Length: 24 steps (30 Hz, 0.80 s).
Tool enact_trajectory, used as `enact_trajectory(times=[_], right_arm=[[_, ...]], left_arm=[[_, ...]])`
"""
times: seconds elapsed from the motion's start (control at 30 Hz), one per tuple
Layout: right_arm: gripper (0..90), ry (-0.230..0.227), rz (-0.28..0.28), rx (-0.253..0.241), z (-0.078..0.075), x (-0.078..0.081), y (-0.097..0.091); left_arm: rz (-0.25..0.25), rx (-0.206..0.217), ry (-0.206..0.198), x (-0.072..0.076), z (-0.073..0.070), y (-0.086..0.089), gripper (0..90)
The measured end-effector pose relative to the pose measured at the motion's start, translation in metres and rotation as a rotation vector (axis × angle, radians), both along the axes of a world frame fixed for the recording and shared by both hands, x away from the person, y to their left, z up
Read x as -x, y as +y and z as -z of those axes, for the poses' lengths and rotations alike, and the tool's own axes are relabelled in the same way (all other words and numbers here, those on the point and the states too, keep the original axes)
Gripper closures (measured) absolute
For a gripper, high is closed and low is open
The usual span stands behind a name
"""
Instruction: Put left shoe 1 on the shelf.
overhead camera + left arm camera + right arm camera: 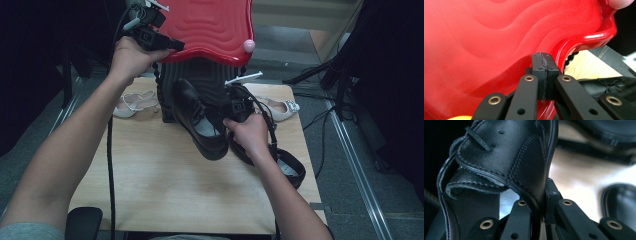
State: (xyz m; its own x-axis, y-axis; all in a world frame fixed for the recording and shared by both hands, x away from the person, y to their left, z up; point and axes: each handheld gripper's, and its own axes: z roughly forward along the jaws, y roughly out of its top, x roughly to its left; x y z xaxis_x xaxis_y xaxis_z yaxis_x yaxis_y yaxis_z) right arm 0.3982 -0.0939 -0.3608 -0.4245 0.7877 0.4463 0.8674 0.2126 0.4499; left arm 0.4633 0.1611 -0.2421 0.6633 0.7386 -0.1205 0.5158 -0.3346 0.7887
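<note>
1. Step in hand, as I read it: loading a black shoe (pixel 200 125) into the dark bin (pixel 212 75) under the red lid (pixel 210 27). I have the lid up with my left gripper (pixel 172 46) and the shoe in my right gripper (pixel 232 107).
2. Left gripper: jaws fully closed, pinching the lid's near rim; in the left gripper view (pixel 543 75) the pads meet with the red edge caught at their tips.
3. Right gripper: jaws nearly closed on the shoe's heel collar; in the right gripper view (pixel 541 200) the leather wall sits between the pads.
4. Shoe is off the tabletop (pixel 165 185), held in the air just in front of the bin, toe pointing down and toward me, heel up.
5. Next move, my guess: carry the shoe up and forward over the bin mouth, keep the lid high enough to clear, then let go. Lid slipping would block the drop.
6. Shoe looks: glossy black leather lace-up, stitched seams, pale grey insole (pixel 507 203), thick sole.
7. Second black shoe (pixel 287 167) lies at the tabletop's right edge; pale sandals (pixel 132 102) and (pixel 282 107) sit either side of the bin.
</note>
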Motion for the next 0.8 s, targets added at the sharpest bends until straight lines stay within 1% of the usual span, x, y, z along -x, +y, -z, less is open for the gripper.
enact_trajectory(times=[0.07, 0.1, 0.13, 0.17, 0.3, 0.33, 0.37, 0.4, 0.43, 0.5, 0.53, 0.57, 0.6, 0.63, 0.7, 0.77, 0.8], right_arm=[[87.0, -0.040, 0.035, -0.001, 0.001, -0.007, 0.006], [87.0, -0.040, 0.035, -0.001, 0.001, -0.007, 0.006], [87.0, -0.080, 0.059, 0.015, 0.001, -0.012, 0.013], [86.9, -0.102, 0.067, 0.019, 0.002, -0.014, 0.017], [87.0, -0.159, 0.123, 0.021, 0.005, -0.021, 0.030], [87.0, -0.159, 0.123, 0.021, 0.005, -0.021, 0.030], [87.0, -0.174, 0.129, 0.023, 0.007, -0.023, 0.033], [87.0, -0.180, 0.152, 0.006, 0.010, -0.028, 0.037], [86.9, -0.175, 0.166, -0.003, 0.012, -0.031, 0.038], [87.0, -0.178, 0.172, -0.007, 0.014, -0.034, 0.041], [87.0, -0.211, 0.206, -0.010, 0.018, -0.037, 0.046], [87.0, -0.211, 0.206, -0.010, 0.018, -0.037, 0.046], [87.0, -0.224, 0.240, -0.009, 0.020, -0.038, 0.050], [87.0, -0.224, 0.240, -0.009, 0.020, -0.038, 0.050], [87.0, -0.246, 0.279, -0.016, 0.023, -0.043, 0.054], [87.0, -0.251, 0.304, -0.028, 0.026, -0.046, 0.058], [87.0, -0.254, 0.308, -0.021, 0.027, -0.047, 0.060]], left_arm=[[-0.001, 0.000, -0.001, 0.000, 0.000, 0.000, 90.0], [-0.001, 0.000, -0.001, 0.000, 0.000, 0.000, 90.0], [-0.001, 0.000, -0.001, 0.000, 0.000, 0.000, 90.0], [-0.001, 0.000, -0.001, 0.000, 0.000, 0.000, 90.0], [-0.002, 0.001, 0.000, 0.001, 0.000, 0.000, 90.0], [-0.002, 0.001, 0.000, 0.001, 0.000, 0.000, 90.0], [-0.002, 0.000, 0.000, 0.001, 0.000, 0.000, 90.0], [-0.003, 0.000, 0.000, 0.001, 0.000, 0.000, 90.0], [-0.004, 0.000, -0.001, 0.001, 0.000, 0.000, 90.0], [-0.003, -0.001, -0.001, 0.001, 0.000, 0.000, 90.0], [-0.001, -0.008, -0.003, 0.001, 0.000, 0.000, 90.0], [-0.001, -0.008, -0.003, 0.001, 0.000, 0.000, 90.0], [0.001, -0.007, -0.005, 0.002, 0.000, 0.000, 90.0], [0.001, -0.007, -0.005, 0.002, 0.000, 0.000, 90.0], [0.002, -0.007, -0.010, 0.002, 0.001, 0.000, 90.0], [-0.001, -0.005, -0.013, 0.002, 0.001, 0.000, 90.0], [-0.001, -0.005, -0.013, 0.002, 0.001, 0.000, 90.0]])
